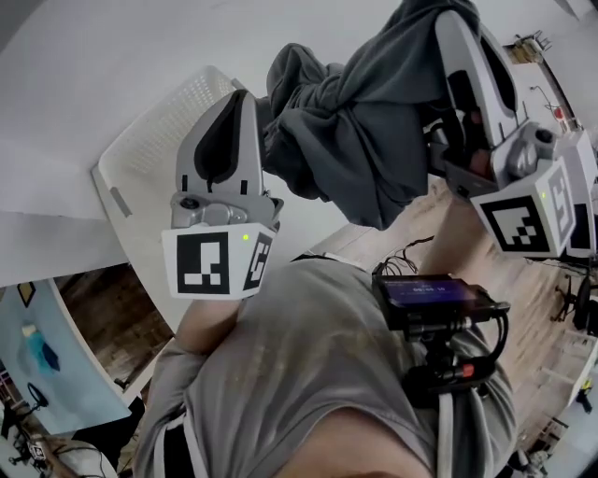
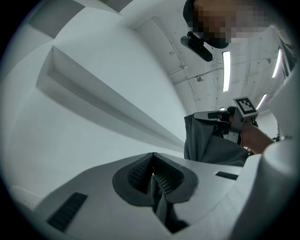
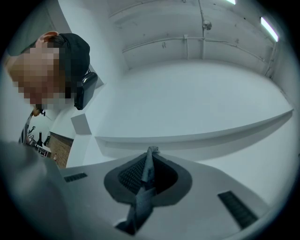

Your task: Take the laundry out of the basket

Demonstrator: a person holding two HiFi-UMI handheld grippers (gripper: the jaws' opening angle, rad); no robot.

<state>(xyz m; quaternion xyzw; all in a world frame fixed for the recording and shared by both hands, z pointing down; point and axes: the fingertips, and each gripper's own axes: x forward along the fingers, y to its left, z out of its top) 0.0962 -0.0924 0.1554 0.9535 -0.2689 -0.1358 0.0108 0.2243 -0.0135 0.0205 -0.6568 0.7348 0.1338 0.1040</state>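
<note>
Head view | grey garment slung crosswise, left gripper to right gripper | both pinched tight on cloth | basket nearer left

Left tool and right tool, raised side by side, each clamp the grey garment.

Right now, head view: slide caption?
Left gripper and right gripper, both clamped on a grey garment, near the white basket.
</note>
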